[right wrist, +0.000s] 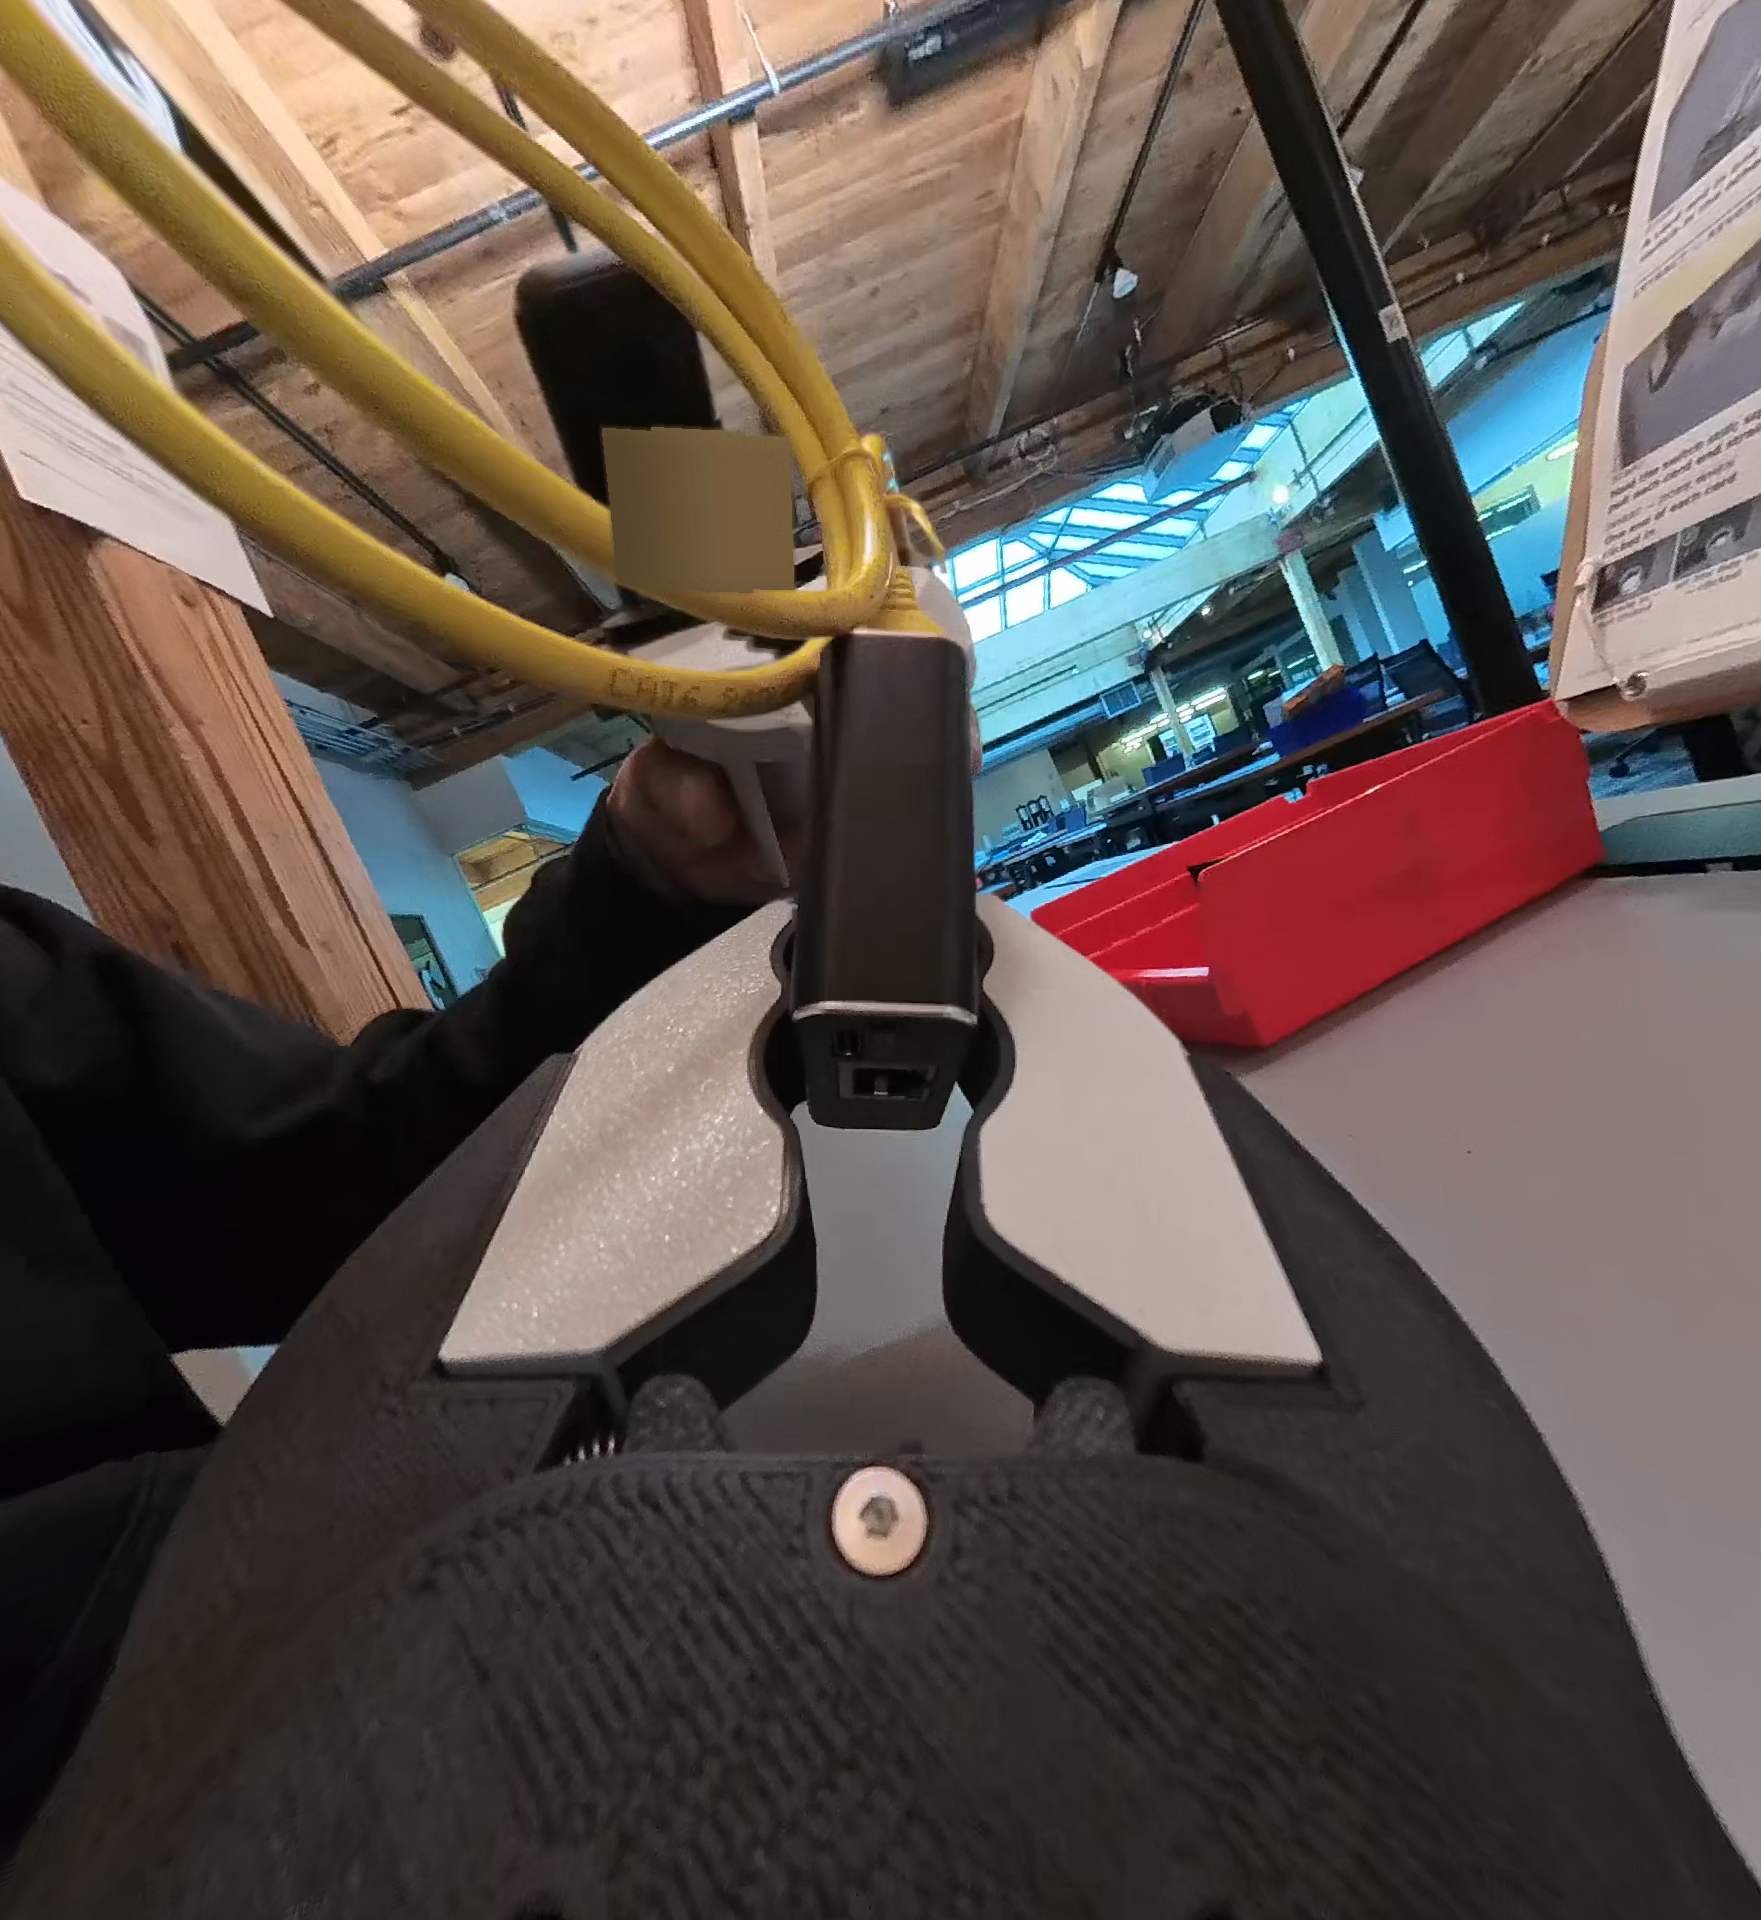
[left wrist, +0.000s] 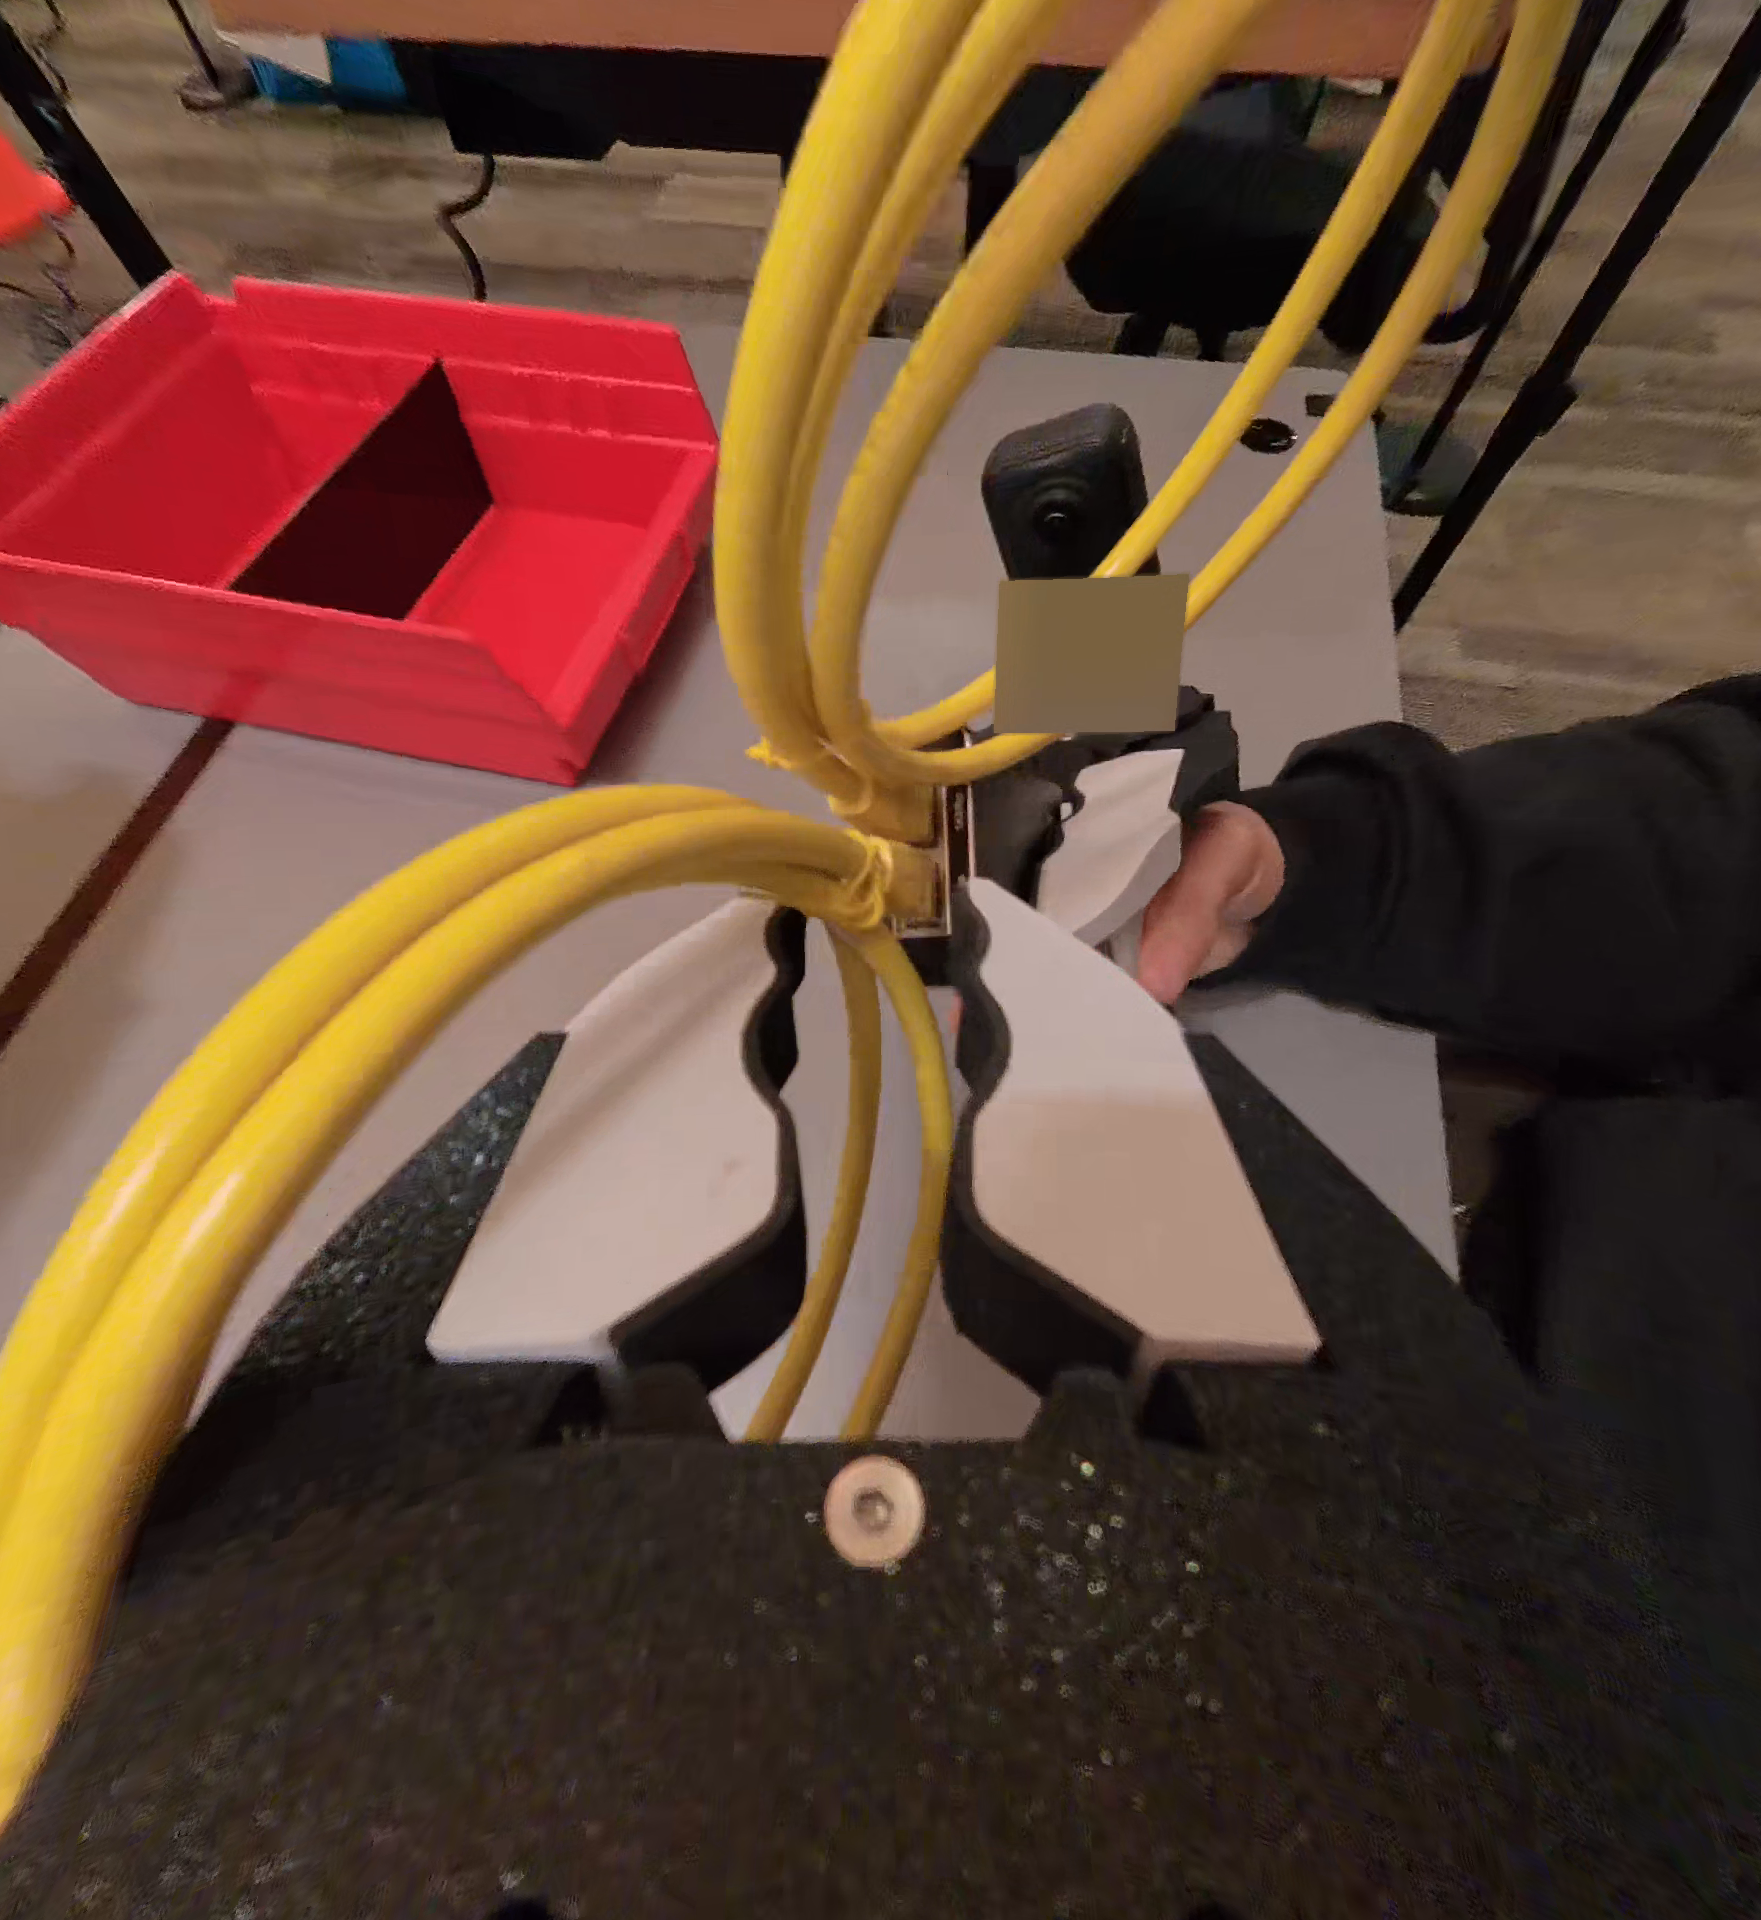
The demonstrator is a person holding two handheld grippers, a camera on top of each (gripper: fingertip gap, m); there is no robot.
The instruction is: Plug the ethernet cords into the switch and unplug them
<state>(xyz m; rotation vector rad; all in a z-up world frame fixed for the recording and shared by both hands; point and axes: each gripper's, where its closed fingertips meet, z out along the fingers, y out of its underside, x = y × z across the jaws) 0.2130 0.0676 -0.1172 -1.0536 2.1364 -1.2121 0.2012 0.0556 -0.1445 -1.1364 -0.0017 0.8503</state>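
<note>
Right gripper (right wrist: 881, 997) clamps switch (right wrist: 891, 821); left gripper (left wrist: 871, 971) straddles cords (left wrist: 897, 1143); red bin (left wrist: 336, 520) empty.

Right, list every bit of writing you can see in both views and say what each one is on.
I will not quote any wording, so this only says where it stands.
Yellow ethernet cord: print along its jacket.
White sheet on the wooden post: fine print, blurred.
Instruction board at the right edge: photos with captions.
Switch: tiny marks by the ports, too small to read.
</note>
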